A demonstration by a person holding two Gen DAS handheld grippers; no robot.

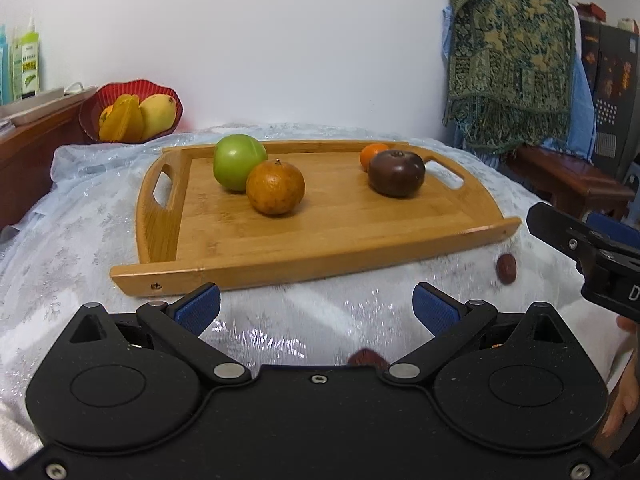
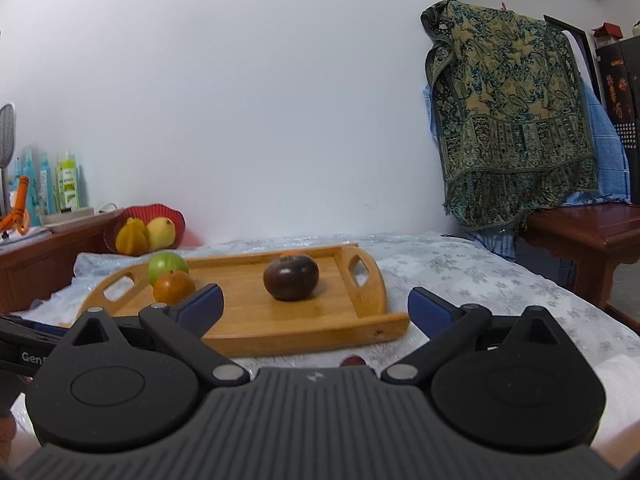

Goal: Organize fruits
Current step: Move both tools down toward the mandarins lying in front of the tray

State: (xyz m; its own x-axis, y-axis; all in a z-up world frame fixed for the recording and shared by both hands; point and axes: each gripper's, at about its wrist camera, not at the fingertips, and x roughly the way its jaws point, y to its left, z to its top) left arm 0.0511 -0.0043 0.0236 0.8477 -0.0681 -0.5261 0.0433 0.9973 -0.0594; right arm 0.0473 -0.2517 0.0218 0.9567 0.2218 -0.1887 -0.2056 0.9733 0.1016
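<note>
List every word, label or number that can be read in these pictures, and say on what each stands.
"Gen": on the left gripper's black arm, cut off at the right wrist view's left edge.
"D": on the right gripper's body, cut off in the left wrist view.
Bottle labels: too blurred.

My right hand-held gripper (image 2: 314, 308) hangs wide open just before the wooden tray (image 2: 280, 330) on the table (image 2: 500, 280). A dark purple fruit (image 2: 291, 277) sits mid-tray; a green fruit (image 2: 167, 265) and an orange (image 2: 173, 287) touch at its left end.
</note>
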